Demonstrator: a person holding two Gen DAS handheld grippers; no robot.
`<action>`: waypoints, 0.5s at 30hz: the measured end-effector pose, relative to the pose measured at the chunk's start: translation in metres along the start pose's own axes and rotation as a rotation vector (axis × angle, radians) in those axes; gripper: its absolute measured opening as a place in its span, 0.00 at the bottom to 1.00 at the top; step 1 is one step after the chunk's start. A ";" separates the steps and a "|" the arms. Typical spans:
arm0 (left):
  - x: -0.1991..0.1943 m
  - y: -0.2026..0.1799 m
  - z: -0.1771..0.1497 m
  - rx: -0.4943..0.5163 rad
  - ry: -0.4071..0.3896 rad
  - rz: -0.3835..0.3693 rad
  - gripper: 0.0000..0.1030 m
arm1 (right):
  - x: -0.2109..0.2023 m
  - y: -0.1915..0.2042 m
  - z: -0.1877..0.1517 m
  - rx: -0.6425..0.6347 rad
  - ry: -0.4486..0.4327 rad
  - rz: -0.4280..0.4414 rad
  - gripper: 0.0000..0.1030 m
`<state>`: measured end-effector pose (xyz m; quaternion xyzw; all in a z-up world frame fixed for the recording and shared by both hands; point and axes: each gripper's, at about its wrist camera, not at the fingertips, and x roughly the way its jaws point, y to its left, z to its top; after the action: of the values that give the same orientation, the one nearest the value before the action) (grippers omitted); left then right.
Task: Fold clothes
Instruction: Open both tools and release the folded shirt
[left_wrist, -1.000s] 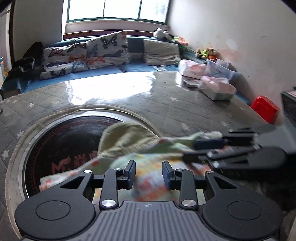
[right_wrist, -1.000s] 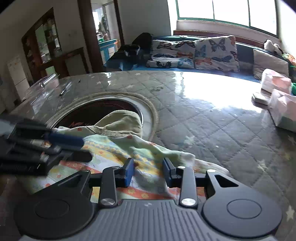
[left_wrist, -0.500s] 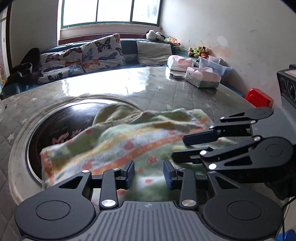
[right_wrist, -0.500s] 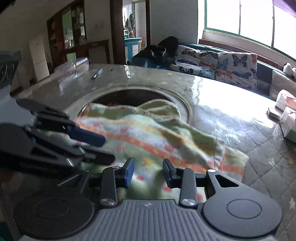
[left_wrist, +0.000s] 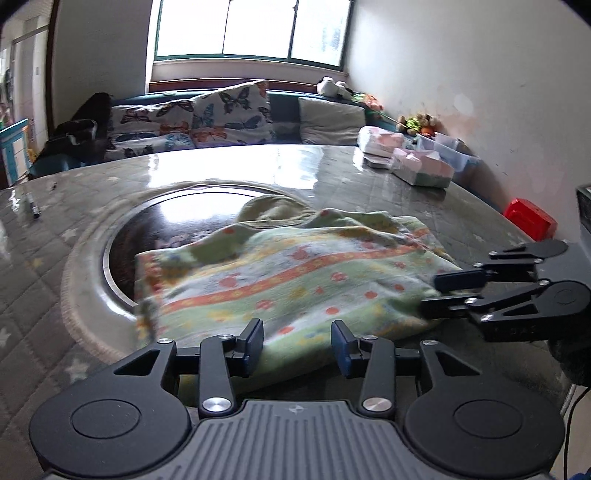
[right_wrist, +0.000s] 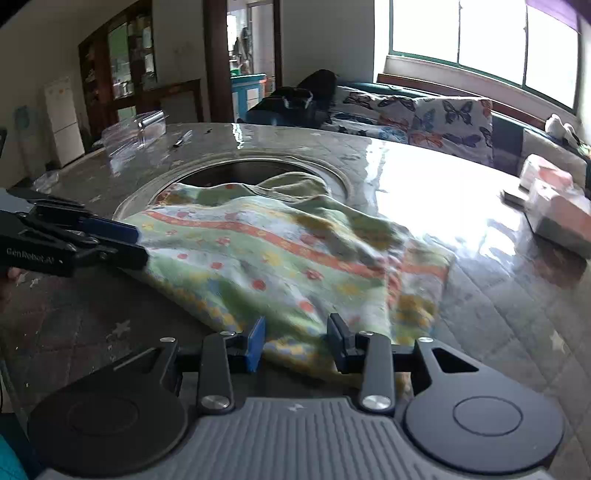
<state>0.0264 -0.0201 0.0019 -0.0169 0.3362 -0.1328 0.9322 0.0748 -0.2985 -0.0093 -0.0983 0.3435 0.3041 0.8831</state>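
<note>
A green garment with orange stripes and flower print (left_wrist: 295, 280) lies folded over on the table, partly over the dark round inset (left_wrist: 177, 225); it also shows in the right wrist view (right_wrist: 266, 254). My left gripper (left_wrist: 297, 343) is open at the garment's near edge, with cloth between the jaws but not pinched. My right gripper (right_wrist: 295, 343) is open at the other near edge, cloth also lying between its jaws. Each gripper shows in the other's view, the right gripper (left_wrist: 454, 291) at the cloth's right corner, the left gripper (right_wrist: 122, 243) at its left.
The grey quilted table cover (left_wrist: 332, 173) has tissue packs and boxes (left_wrist: 421, 170) at the far right, a pen (left_wrist: 35, 206) at far left. A clear plastic box (right_wrist: 133, 129) stands at far left in the right view. A sofa with butterfly cushions (left_wrist: 207, 118) is behind.
Both grippers have pulled back toward me from the garment and the cloth has settled flatter on the table. Both stay open.
</note>
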 end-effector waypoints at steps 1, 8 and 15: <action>-0.002 0.004 -0.002 -0.012 0.003 0.010 0.47 | -0.002 -0.002 -0.002 0.007 -0.001 0.000 0.36; -0.013 0.034 -0.008 -0.097 0.009 0.043 0.48 | -0.009 -0.008 0.011 0.025 -0.035 -0.008 0.36; -0.011 0.040 0.017 -0.101 -0.029 0.058 0.49 | -0.002 -0.014 0.032 0.054 -0.072 -0.006 0.39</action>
<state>0.0385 0.0203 0.0173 -0.0562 0.3292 -0.0884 0.9384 0.0997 -0.2983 0.0152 -0.0645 0.3194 0.2956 0.8980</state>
